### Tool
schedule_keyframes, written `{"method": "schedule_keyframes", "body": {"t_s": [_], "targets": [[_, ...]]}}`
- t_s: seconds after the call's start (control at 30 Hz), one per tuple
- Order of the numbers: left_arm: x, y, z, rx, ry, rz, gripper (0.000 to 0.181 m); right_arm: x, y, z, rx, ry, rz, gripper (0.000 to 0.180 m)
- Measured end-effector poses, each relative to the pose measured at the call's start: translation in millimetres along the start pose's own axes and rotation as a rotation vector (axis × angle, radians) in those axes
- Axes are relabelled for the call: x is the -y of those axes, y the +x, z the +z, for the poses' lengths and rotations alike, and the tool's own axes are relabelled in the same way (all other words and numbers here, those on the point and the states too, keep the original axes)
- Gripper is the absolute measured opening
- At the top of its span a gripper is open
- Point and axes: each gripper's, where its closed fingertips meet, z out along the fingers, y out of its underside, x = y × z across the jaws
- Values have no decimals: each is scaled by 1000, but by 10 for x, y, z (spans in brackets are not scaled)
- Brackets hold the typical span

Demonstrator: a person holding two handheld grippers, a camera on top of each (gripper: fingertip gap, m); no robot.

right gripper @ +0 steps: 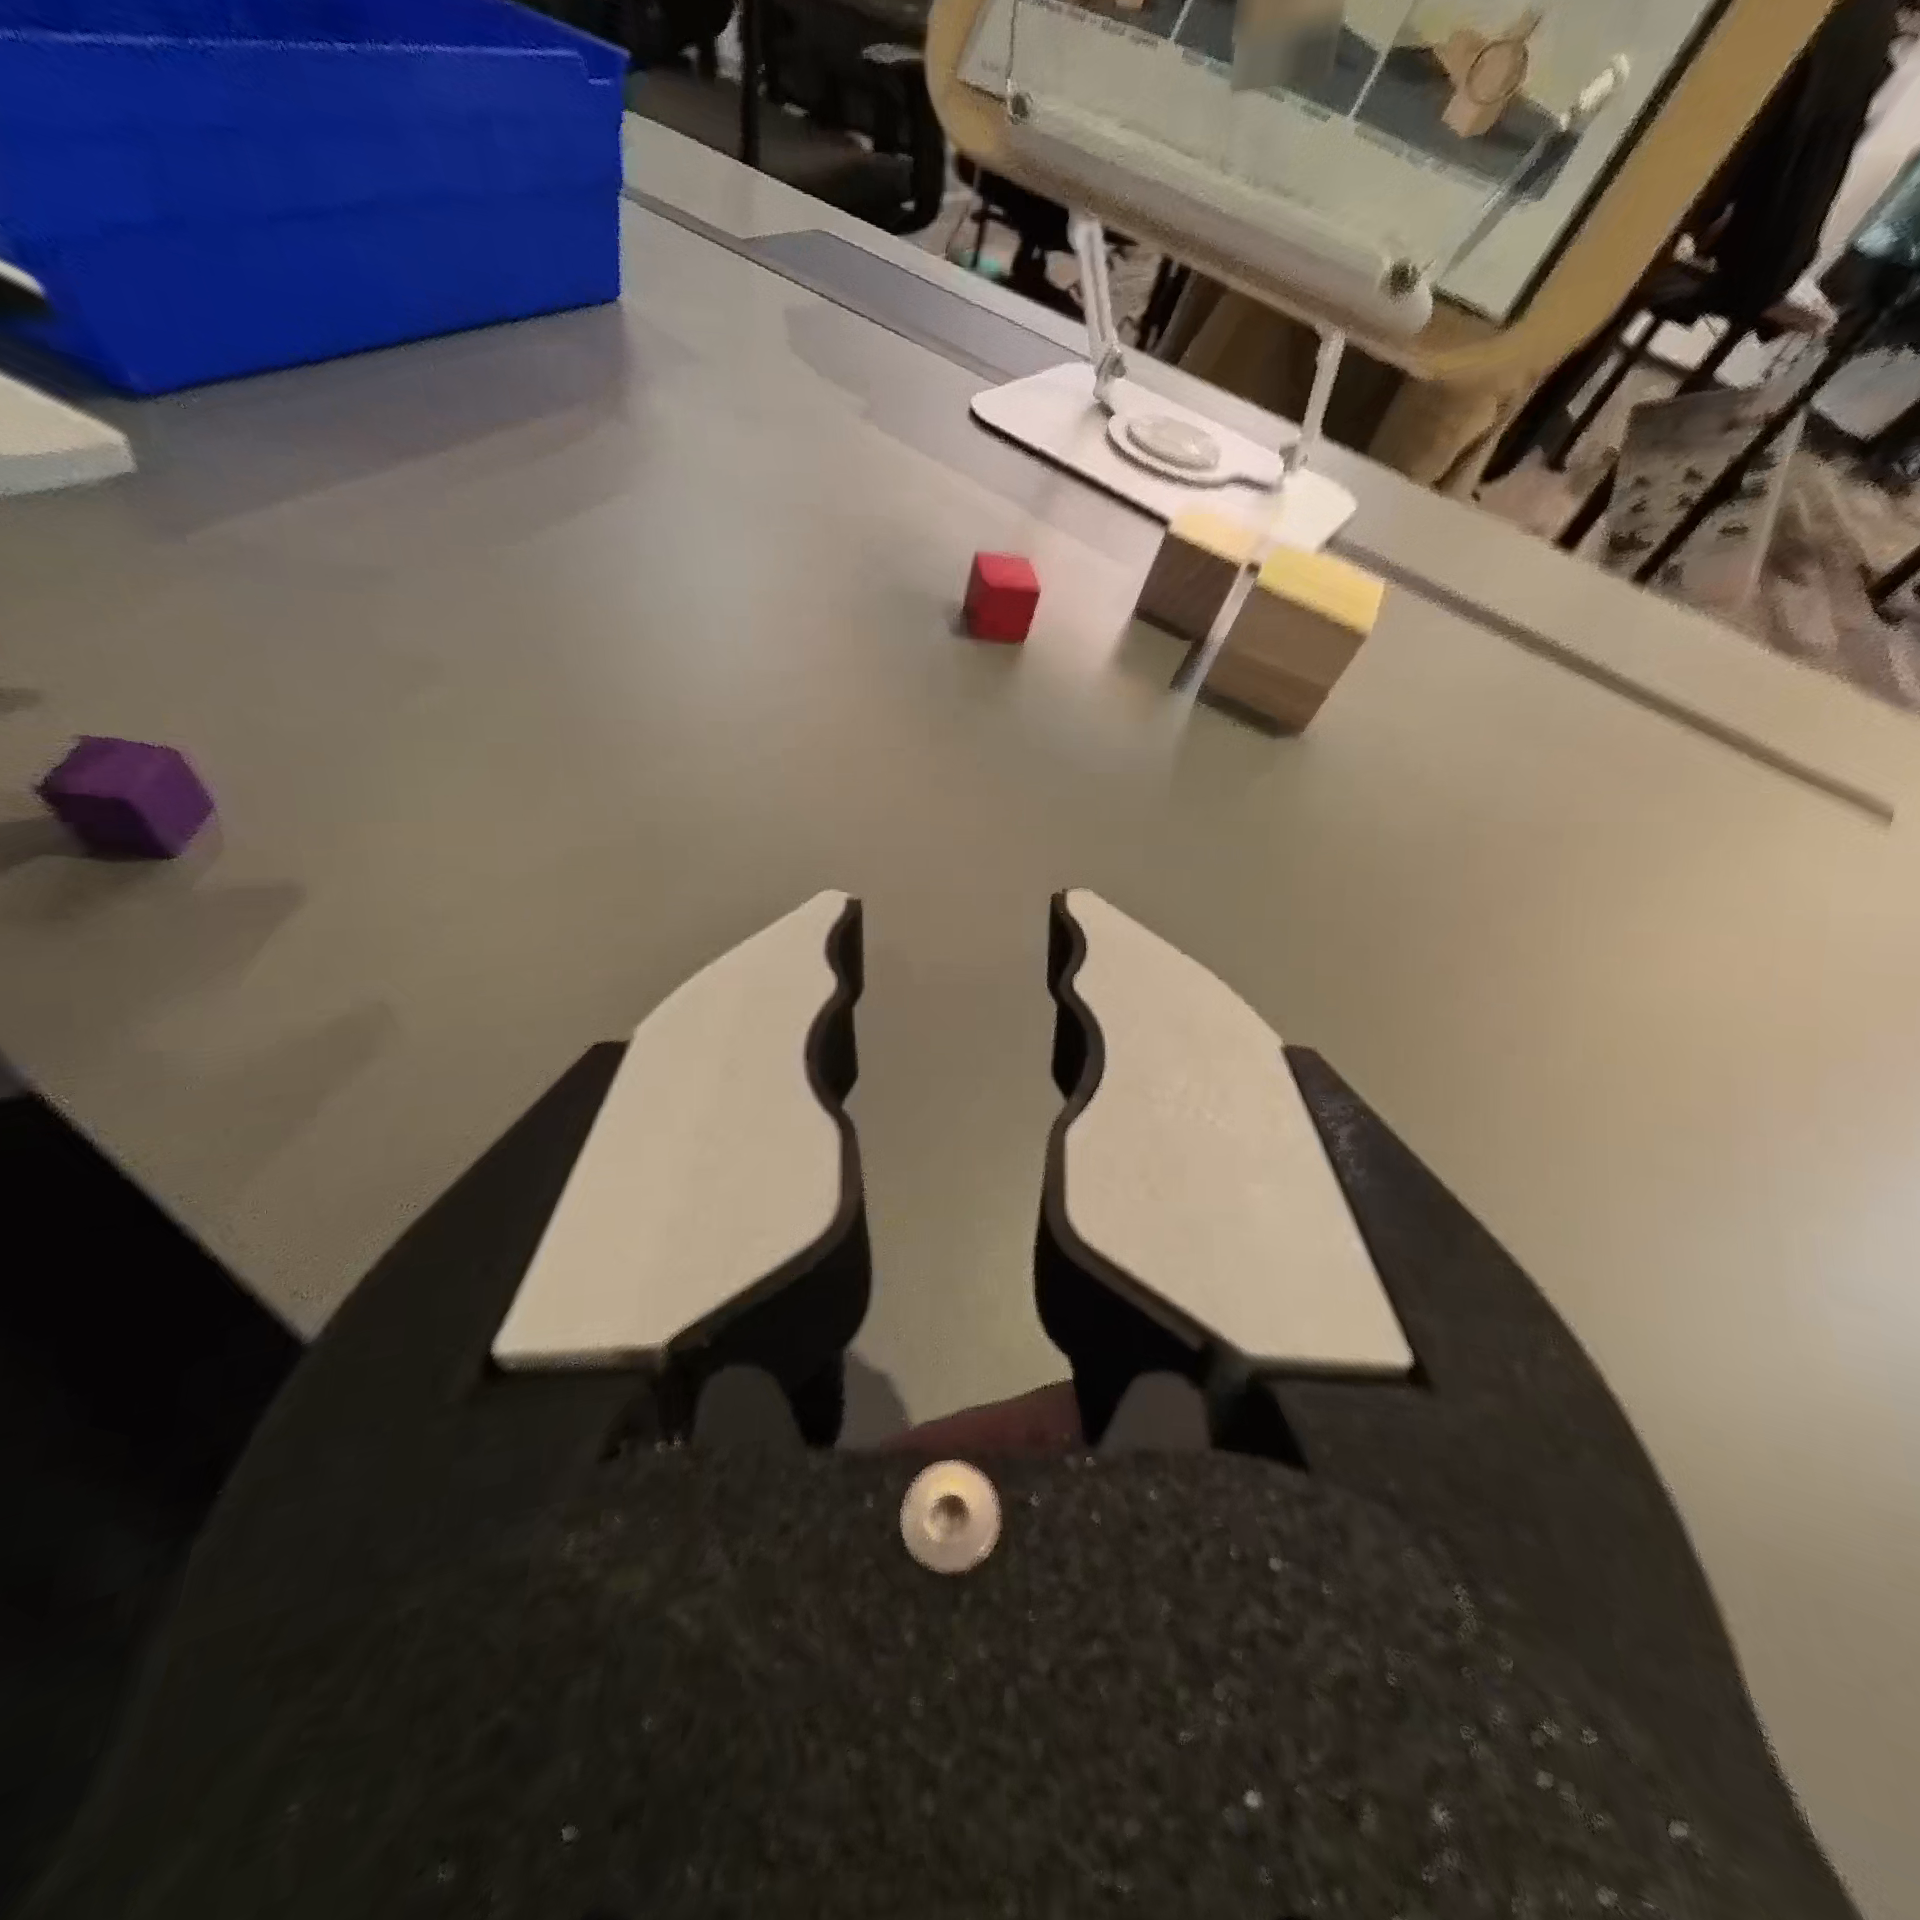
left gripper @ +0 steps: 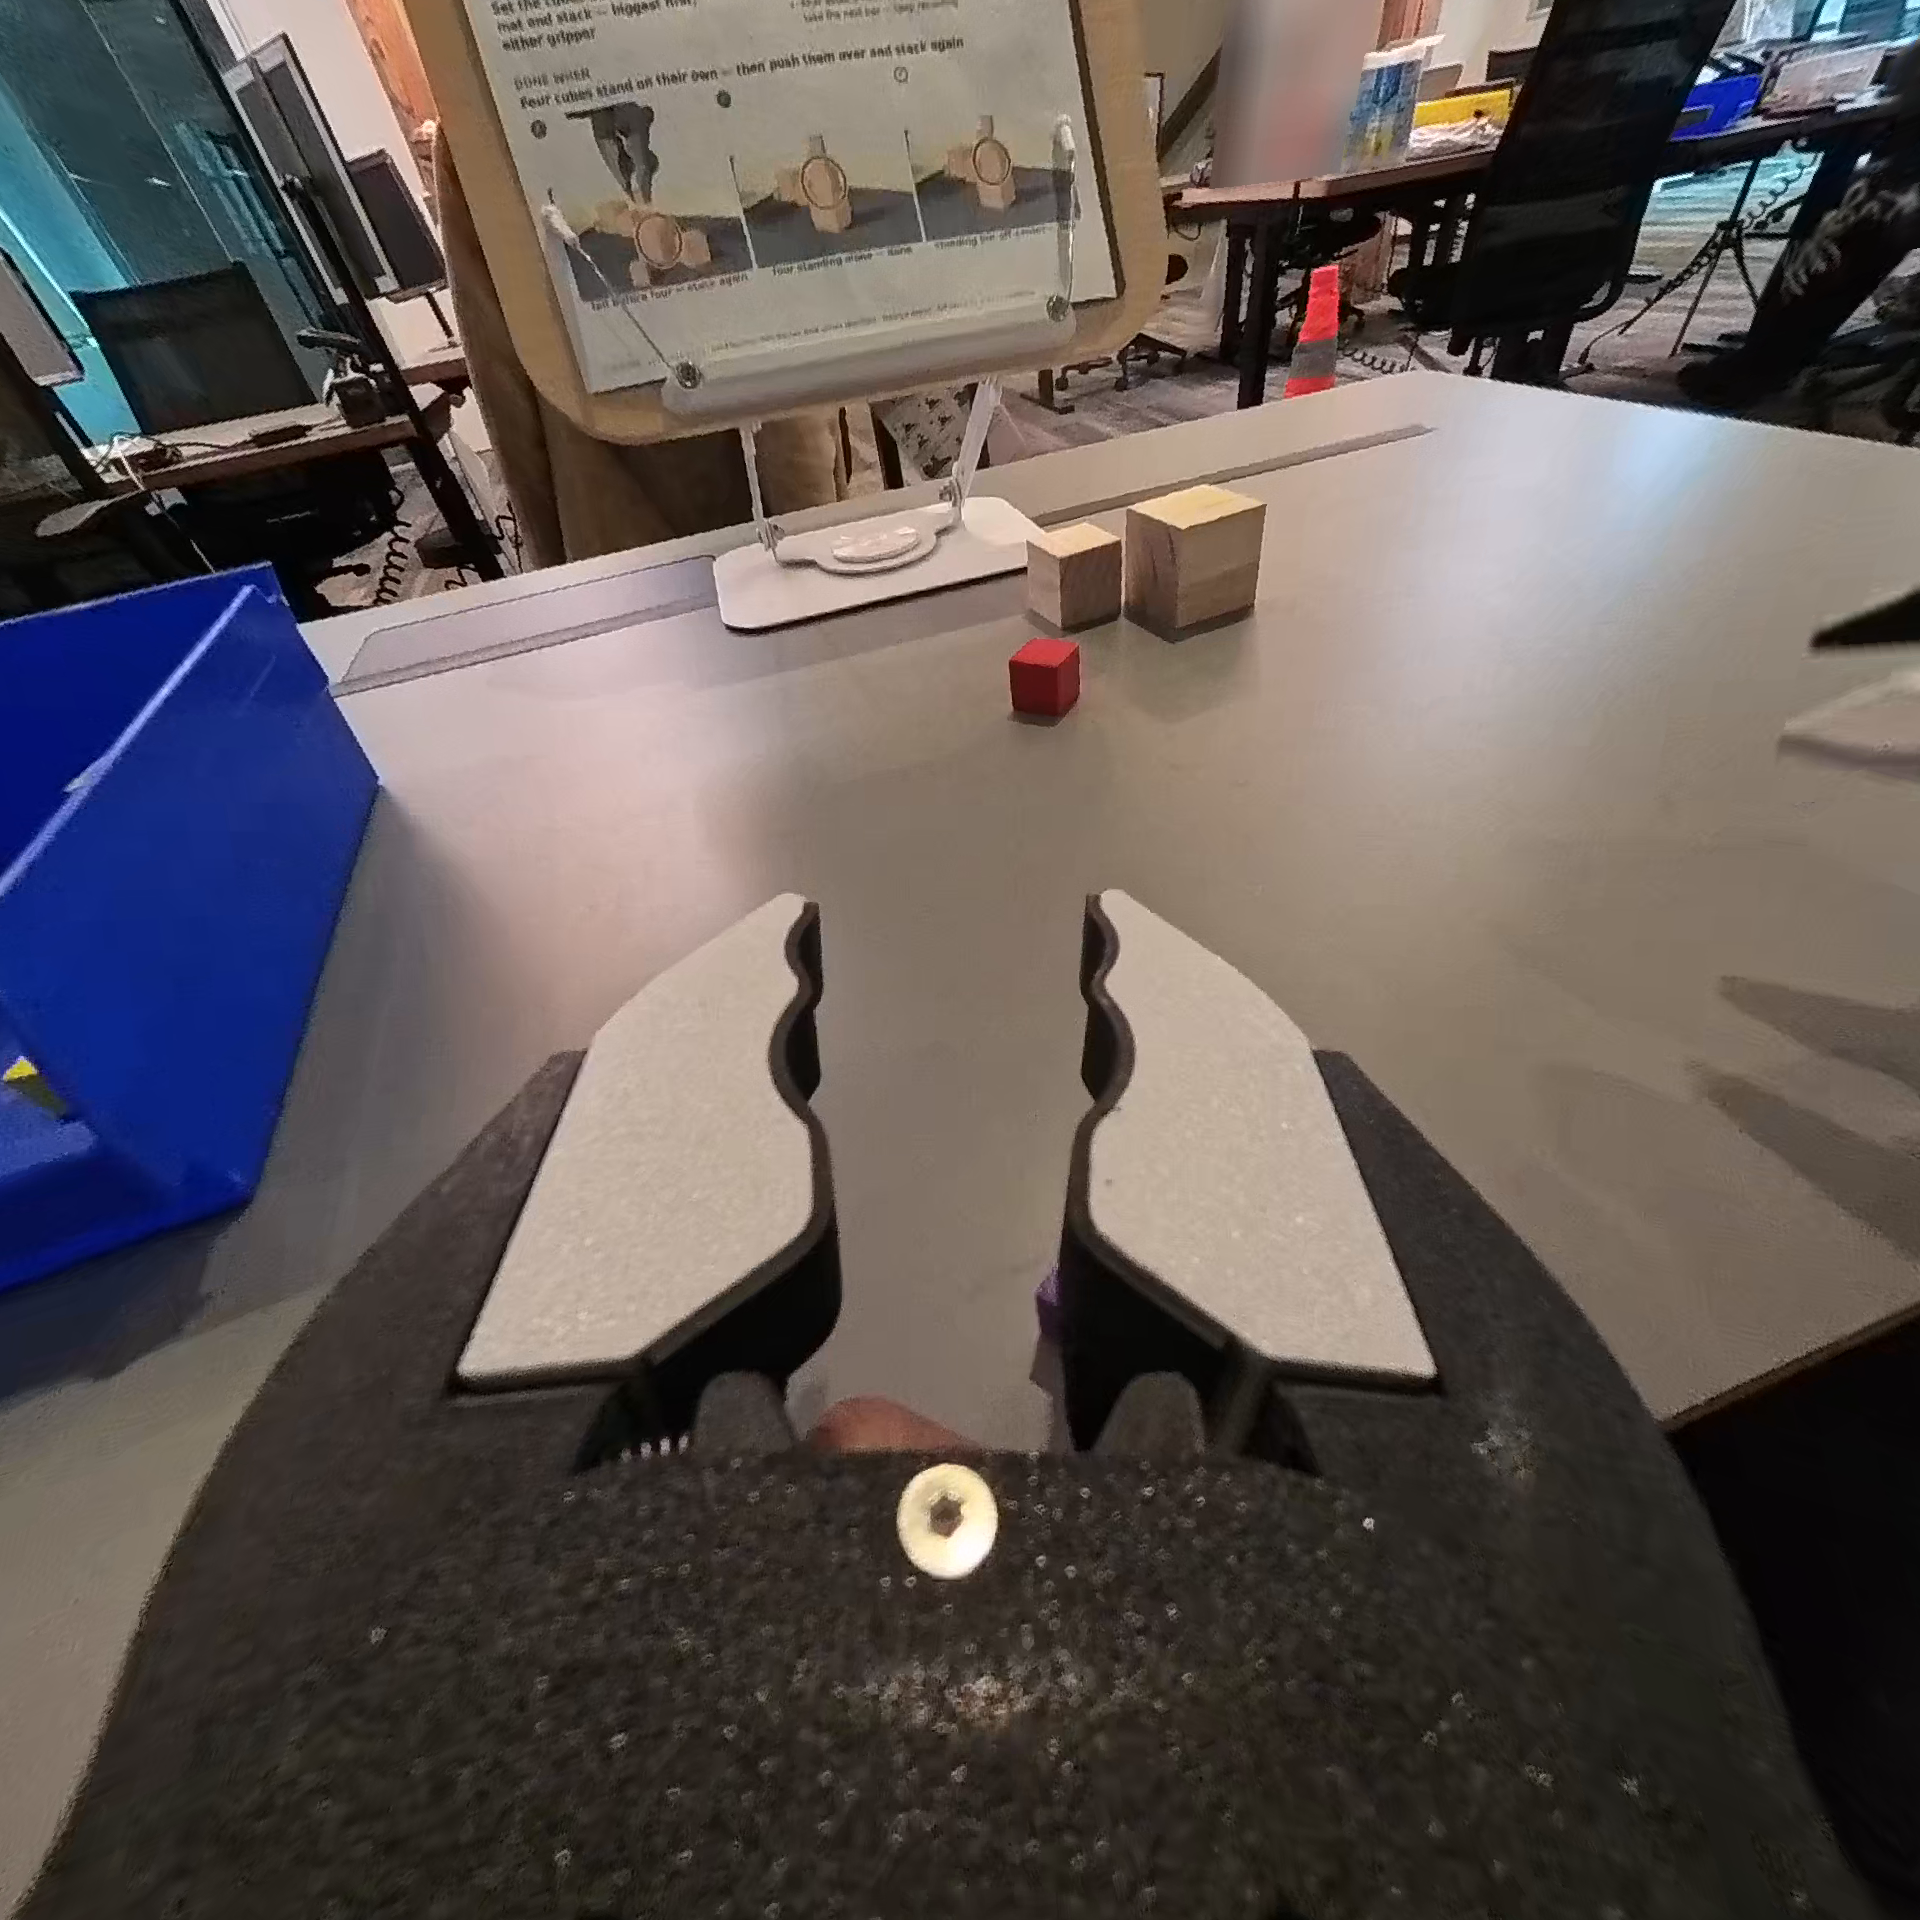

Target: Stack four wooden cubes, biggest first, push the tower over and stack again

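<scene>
The purple cube (right gripper: 127, 797) is blurred. Near the table's (left gripper: 1351, 935) far edge, two plain wooden cubes (left gripper: 1195, 558) touch. Both tongs (left gripper: 951, 914) (right gripper: 956, 909) gape, empty.

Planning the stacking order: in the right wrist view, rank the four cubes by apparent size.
1. Larger plain wooden cube with a yellowish top.
2. Smaller plain wooden cube, partly hidden.
3. Purple cube, though being nearer the camera may inflate it.
4. Small red cube.
</scene>
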Motion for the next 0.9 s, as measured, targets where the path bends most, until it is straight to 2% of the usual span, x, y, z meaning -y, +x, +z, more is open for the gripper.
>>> {"method": "schedule_keyframes", "body": {"t_s": [0.1,0.23,0.3,0.33,0.4,0.5,0.6,0.8,0.9], "targets": [[-17,1,1,-4,-2,0,47,298,311,244,114,-104,-161,36],[-36,34,28,-26,-14,1,47,694,1013,915,224,-242,-440,47],[-37,39,34,-31,-14,12,47,732,1203,1242,361,-326,-520,51],[-42,42,35,-34,-15,16,47,714,1232,1370,445,-369,-538,50],[-54,41,35,-37,-17,22,47,596,1376,1648,496,-493,-630,52],[-80,27,36,-36,-25,42,46,358,1542,2021,501,-675,-771,59],[-156,-34,39,-13,-55,67,46,208,1599,2308,500,-747,-928,61],[-292,-90,24,-43,-107,14,46,-160,1559,2527,546,-844,-982,64],[-296,-129,3,-41,-107,-5,44,-137,1579,2518,524,-848,-956,63]]}}
